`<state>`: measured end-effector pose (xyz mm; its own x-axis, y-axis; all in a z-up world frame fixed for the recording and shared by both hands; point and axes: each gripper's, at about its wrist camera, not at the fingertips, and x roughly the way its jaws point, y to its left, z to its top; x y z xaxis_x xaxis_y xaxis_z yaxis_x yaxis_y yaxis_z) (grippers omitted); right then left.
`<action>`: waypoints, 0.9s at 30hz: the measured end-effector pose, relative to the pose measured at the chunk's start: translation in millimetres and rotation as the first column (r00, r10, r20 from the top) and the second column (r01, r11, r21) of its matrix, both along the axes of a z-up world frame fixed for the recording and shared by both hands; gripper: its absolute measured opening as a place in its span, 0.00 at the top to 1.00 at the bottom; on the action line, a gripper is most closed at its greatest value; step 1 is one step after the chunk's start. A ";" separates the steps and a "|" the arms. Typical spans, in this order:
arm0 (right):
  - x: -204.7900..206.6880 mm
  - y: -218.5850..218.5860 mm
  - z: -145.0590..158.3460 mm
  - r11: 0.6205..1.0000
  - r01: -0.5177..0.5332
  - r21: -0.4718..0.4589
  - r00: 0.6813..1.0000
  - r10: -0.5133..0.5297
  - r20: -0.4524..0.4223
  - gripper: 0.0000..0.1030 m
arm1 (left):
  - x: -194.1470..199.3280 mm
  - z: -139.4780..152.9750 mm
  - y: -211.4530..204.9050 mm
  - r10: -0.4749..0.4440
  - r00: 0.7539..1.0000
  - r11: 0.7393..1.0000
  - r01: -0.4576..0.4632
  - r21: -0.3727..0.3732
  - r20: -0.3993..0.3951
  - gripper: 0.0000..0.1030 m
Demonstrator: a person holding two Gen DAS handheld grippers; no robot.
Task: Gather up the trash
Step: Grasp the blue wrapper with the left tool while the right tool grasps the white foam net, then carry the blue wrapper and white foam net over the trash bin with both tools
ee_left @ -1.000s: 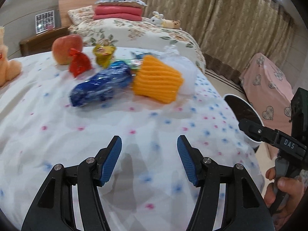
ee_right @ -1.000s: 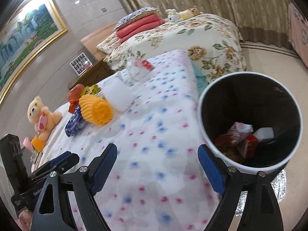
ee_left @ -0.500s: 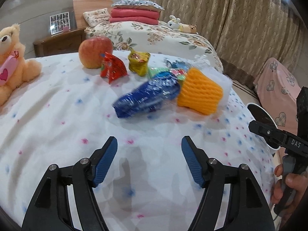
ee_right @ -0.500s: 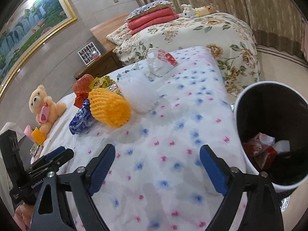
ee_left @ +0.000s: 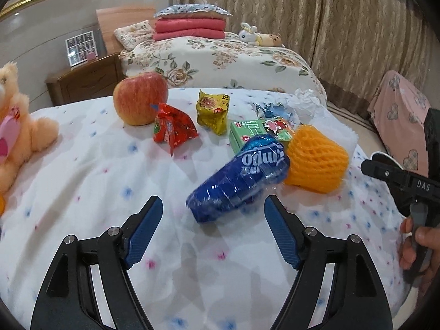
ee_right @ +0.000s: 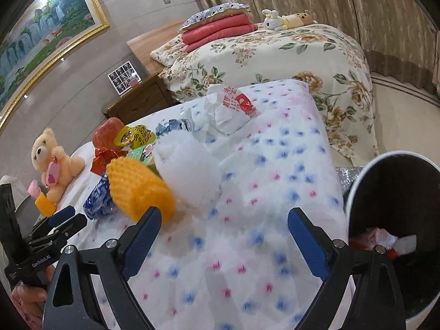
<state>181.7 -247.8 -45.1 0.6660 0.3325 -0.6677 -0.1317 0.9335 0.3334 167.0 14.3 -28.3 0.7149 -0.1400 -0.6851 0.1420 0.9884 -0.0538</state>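
Trash lies on the dotted bedspread [ee_left: 96, 170]: a blue wrapper [ee_left: 239, 184], an orange foam net [ee_left: 316, 159], a green carton [ee_left: 258, 132], a red packet [ee_left: 173, 129], a yellow packet [ee_left: 213, 110] and crumpled white paper [ee_right: 228, 110]. My left gripper [ee_left: 213, 220] is open and empty, just short of the blue wrapper. My right gripper [ee_right: 224, 236] is open and empty, over the bed near the orange foam net [ee_right: 140, 189] and white foam [ee_right: 189, 170]. The black bin [ee_right: 398, 220] stands at the right with trash inside.
A red apple [ee_left: 140, 97] and a teddy bear [ee_left: 16, 137] sit on the bed. A second bed with floral cover [ee_left: 220, 57], a wooden nightstand [ee_left: 82, 79] and curtains lie behind. A pink covered seat [ee_left: 398, 115] stands at right.
My left gripper has moved forward toward the blue wrapper, which is now near its fingertips. My right gripper has swung left, away from the bin and toward the foam pieces.
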 end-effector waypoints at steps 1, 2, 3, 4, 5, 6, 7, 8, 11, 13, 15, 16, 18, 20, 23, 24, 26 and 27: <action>2.2 1.8 -0.1 1.000 -0.004 -0.001 1.000 0.004 0.000 0.10 | 4.4 -1.6 -0.2 -0.007 1.000 1.000 0.007 0.009 -0.007 0.24; 6.5 4.6 -0.2 1.000 -0.011 -0.004 1.000 0.011 -0.001 0.12 | 6.5 -2.6 -0.7 -0.009 1.000 1.000 0.009 0.016 -0.008 0.24; 11.1 7.8 -0.5 1.000 -0.018 -0.006 1.000 0.018 -0.003 0.15 | 9.9 -4.2 -1.2 -0.014 1.000 1.000 0.014 0.022 -0.009 0.24; 15.1 10.6 -0.9 1.000 -0.025 -0.007 1.000 0.025 -0.006 0.19 | 12.4 -5.5 -1.7 -0.020 1.000 0.999 0.021 0.025 -0.012 0.24; 18.7 13.6 -1.6 0.999 -0.031 -0.011 0.999 0.031 -0.008 0.21 | 13.5 -6.6 -3.3 -0.025 1.000 0.999 0.025 0.026 -0.016 0.24; 22.3 16.2 -2.4 0.999 -0.035 -0.016 0.999 0.035 -0.009 0.24 | 15.1 -7.9 -4.1 -0.032 0.999 0.999 0.032 0.025 -0.021 0.25; 24.2 17.9 -3.1 0.999 -0.039 -0.018 0.999 0.039 -0.011 0.27 | 15.5 -8.8 -5.8 -0.040 0.999 0.999 0.040 0.023 -0.024 0.26; 28.9 21.4 -4.2 0.999 -0.049 -0.016 0.999 0.048 -0.016 0.29 | 15.4 -9.4 -7.3 -0.048 0.999 0.999 0.048 0.023 -0.026 0.34; 34.2 29.8 -6.8 0.997 -0.070 -0.024 0.997 0.070 -0.022 0.48 | 16.0 -11.4 -11.8 -0.068 0.997 0.997 0.069 0.031 -0.038 0.50; 33.3 33.3 -7.8 0.996 -0.085 -0.020 0.996 0.085 -0.019 0.67 | 14.1 -10.9 -13.2 -0.079 0.996 0.996 0.080 0.032 -0.033 0.56; 29.8 33.8 -7.1 0.996 -0.083 -0.023 0.996 0.083 -0.012 0.72 | 10.7 -9.7 -12.7 -0.072 0.997 0.997 0.073 0.033 -0.025 0.59; 25.6 32.5 -6.5 0.997 -0.078 -0.019 0.997 0.078 -0.008 0.74 | 9.6 -9.6 -11.4 -0.064 0.998 0.998 0.065 0.028 -0.025 0.60; 21.0 28.9 -4.8 0.998 -0.067 -0.012 0.998 0.067 -0.001 0.75 | 6.0 -9.4 -7.5 -0.044 0.999 0.999 0.044 0.004 -0.029 0.63; 10.7 22.8 -2.6 0.999 -0.047 -0.007 0.999 0.047 0.010 0.75 | 1.7 -8.9 -3.6 -0.025 0.999 1.000 0.025 -0.014 -0.027 0.64; -0.3 14.3 -0.8 1.000 -0.026 0.002 1.000 0.026 0.016 0.75 | -10.9 -8.5 1.2 0.000 1.000 0.999 -0.001 -0.050 -0.028 0.66; -3.6 11.7 -0.2 1.000 -0.020 0.003 1.000 0.020 0.018 0.75 | -15.2 -8.6 1.7 0.007 1.000 0.998 -0.008 -0.057 -0.027 0.66; -13.0 6.2 0.3 1.000 -0.007 0.007 1.000 0.007 0.022 0.75 | -24.4 -8.3 2.5 0.023 0.999 0.997 -0.025 -0.069 -0.025 0.67; -17.5 3.4 0.4 1.000 0.000 0.010 1.000 0.000 0.023 0.75 | -28.8 -8.4 3.3 0.029 0.999 0.996 -0.031 -0.081 -0.027 0.67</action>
